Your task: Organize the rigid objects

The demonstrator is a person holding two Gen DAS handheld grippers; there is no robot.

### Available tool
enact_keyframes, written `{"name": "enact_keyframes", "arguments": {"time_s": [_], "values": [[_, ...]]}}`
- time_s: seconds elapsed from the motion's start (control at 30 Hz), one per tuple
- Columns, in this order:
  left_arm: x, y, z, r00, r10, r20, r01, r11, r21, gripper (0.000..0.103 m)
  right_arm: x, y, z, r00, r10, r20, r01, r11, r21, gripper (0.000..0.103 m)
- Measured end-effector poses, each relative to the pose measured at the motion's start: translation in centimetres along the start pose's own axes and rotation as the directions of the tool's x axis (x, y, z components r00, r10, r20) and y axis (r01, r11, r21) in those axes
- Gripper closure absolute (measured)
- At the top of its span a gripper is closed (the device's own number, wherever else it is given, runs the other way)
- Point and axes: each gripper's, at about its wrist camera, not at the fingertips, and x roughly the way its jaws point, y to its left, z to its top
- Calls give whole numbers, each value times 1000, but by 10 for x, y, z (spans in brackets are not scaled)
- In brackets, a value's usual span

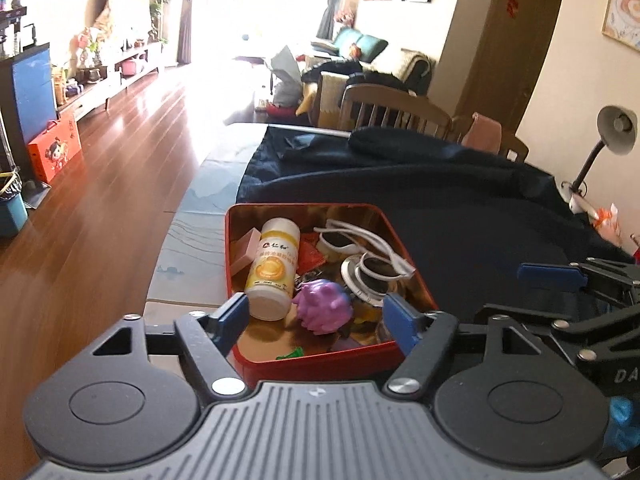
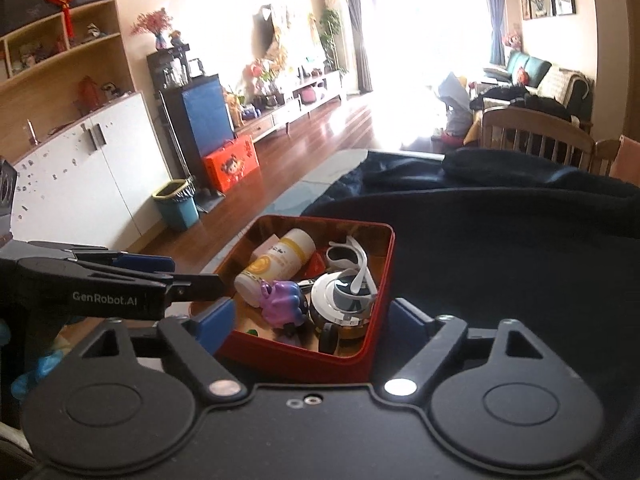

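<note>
Straddling the near end of one red tin, the left tongs stand apart with a blue pad at each near corner, clamped on nothing. The right tongs are likewise apart, their pads either side of the tin's near wall, gripping nothing. The tin rests near the table's left edge, partly on a dark blue cloth that covers most of the table.

Inside lie one purple toy, one white-and-yellow bottle on its side, one round metal-rimmed piece, one pair of white-framed sunglasses, one pink block at the far left wall and some red packets, too jumbled to count.

Only the left wrist view shows a green scrap by the near wall and one desk lamp at the table's far right; only the right wrist view shows one teal bin on the floor. Two wooden chairs stand beyond the far edge.
</note>
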Motion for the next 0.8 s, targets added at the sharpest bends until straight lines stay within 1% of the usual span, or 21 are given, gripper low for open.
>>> {"name": "enact_keyframes", "arguments": {"time_s": [0.07,0.13,0.17,0.2,0.3,0.37,0.4,0.53,0.8], "values": [[-8,-6,-2,1000,6,22,-6,1000,-5,21,-10,-1,-2,1000,10,25,-9,1000,-11,9],[-12,-12,-2,1000,11,25,-11,1000,-8,19,-20,-2,-3,999,14,52,-13,1000,-18,2],[-14,-15,-3,1000,15,25,-15,1000,-4,18,-25,-2,-4,998,15,68,-14,1000,-23,1],[-17,-19,-4,999,18,32,-18,1000,1,15,-30,-3,-5,996,19,83,-17,1000,-26,1],[-25,-28,-7,998,17,56,-18,1000,19,13,-42,-5,-6,993,17,113,-14,999,-31,0],[-28,-34,-8,998,18,57,-19,999,30,3,-48,-7,-7,992,7,126,-4,1000,-29,0],[-29,-37,-9,998,16,59,-18,999,31,0,-50,-8,-8,992,3,126,0,1000,-26,0],[-35,-45,-11,997,36,66,-39,998,42,0,-55,-12,-12,992,0,128,2,1000,-17,0],[-45,-48,-12,996,48,73,-51,998,34,0,-59,-9,-16,991,11,130,-6,999,-35,0]]}}
